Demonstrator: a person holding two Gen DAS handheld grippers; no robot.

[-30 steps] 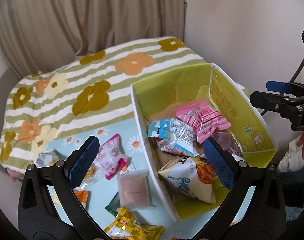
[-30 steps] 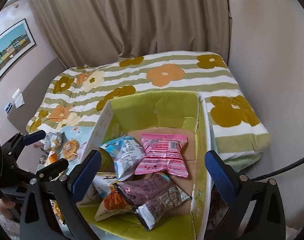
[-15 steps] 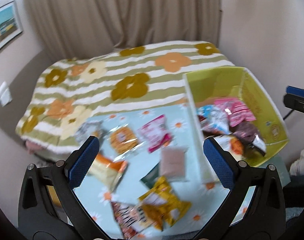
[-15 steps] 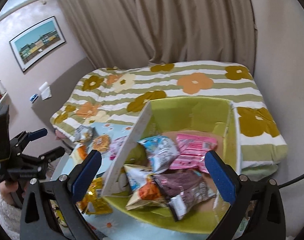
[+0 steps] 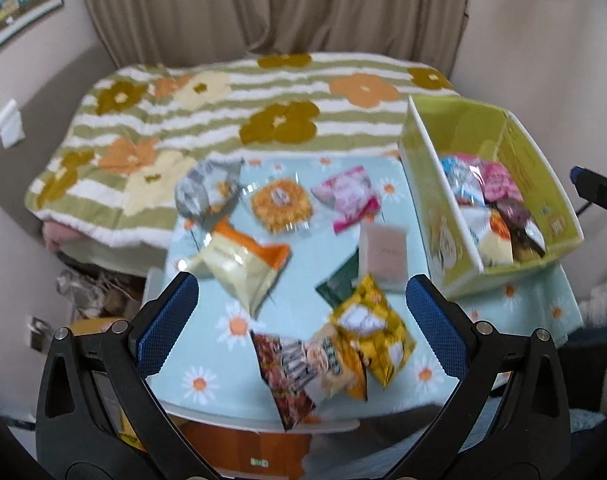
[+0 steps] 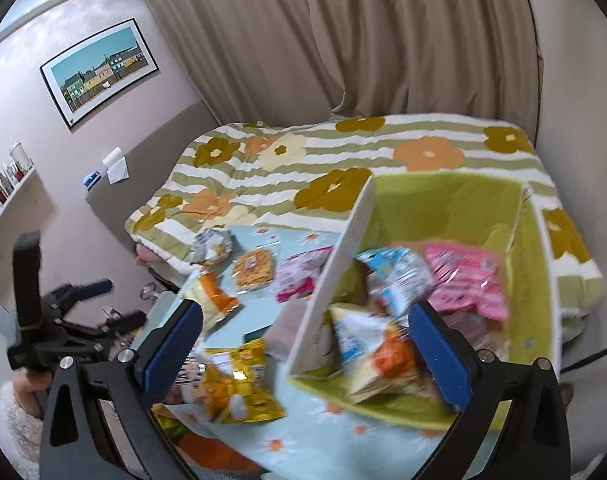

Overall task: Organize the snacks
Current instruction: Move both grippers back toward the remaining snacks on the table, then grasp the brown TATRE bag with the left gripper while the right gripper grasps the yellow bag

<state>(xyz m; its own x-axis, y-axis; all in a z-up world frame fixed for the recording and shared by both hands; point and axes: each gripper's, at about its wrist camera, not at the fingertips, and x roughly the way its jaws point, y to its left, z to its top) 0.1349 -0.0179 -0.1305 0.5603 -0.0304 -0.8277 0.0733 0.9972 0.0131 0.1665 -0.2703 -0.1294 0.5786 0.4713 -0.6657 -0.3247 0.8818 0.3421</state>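
Observation:
A green cardboard box [image 5: 515, 148] [image 6: 451, 196] stands at the table's right end with several snack packs inside, among them a pink pack [image 6: 469, 280] and a blue-white pack [image 6: 399, 276]. Several loose snack packs lie on the light-blue daisy cloth [image 5: 231, 324]: a yellow bag [image 5: 369, 328] [image 6: 233, 384], a cream-orange bag [image 5: 241, 264], a round cracker pack [image 5: 281, 204], a pink pack [image 5: 349, 196]. My left gripper [image 5: 301, 324] is open and empty above the table's near side. My right gripper [image 6: 305, 348] is open and empty above the box's near-left corner.
A bed with a striped flower blanket [image 5: 231, 108] lies behind the table. Curtains [image 5: 271, 4] hang behind it. A wall rises right of the box. The left gripper also shows at the left of the right wrist view [image 6: 83, 308].
Both grippers have pulled back and up from the box. The left view has swung left from the box onto the loose snacks on the table. Both stay open and empty.

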